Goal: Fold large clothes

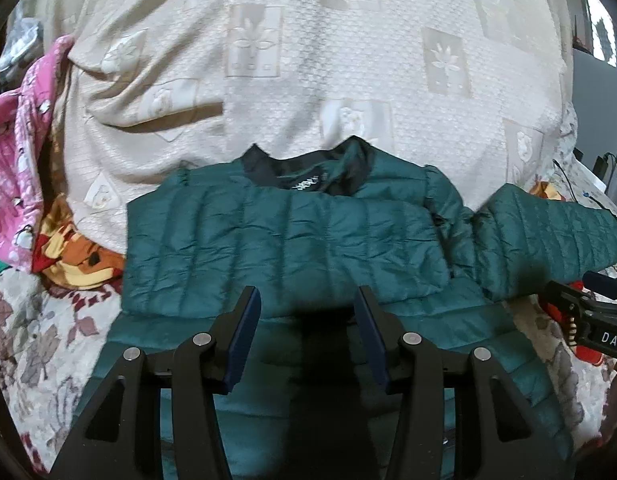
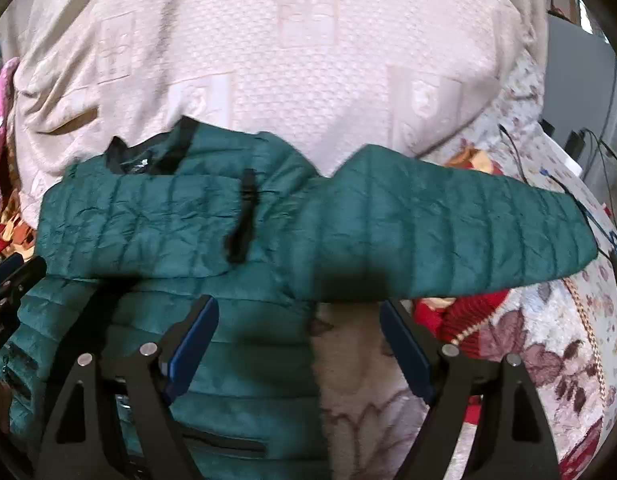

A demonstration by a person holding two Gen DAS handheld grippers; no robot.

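Observation:
A dark green quilted puffer jacket [image 1: 292, 236] with a black collar lies flat on the bed, collar away from me. One sleeve is folded across its chest. The other sleeve [image 2: 448, 232] stretches out to the right. My left gripper [image 1: 306, 308] is open and empty, hovering over the jacket's lower body. My right gripper [image 2: 298, 320] is open and empty, over the jacket's right edge [image 2: 244, 364], just below the outstretched sleeve. The right gripper also shows at the right edge of the left wrist view [image 1: 588, 312].
A cream embossed bedspread [image 1: 308, 80] covers the far bed. A floral blanket [image 2: 548, 360] lies under the jacket. Pink clothes [image 1: 20, 152] sit at the left, a red knit item [image 2: 468, 312] at the right. Cables and dark devices [image 2: 568, 148] lie far right.

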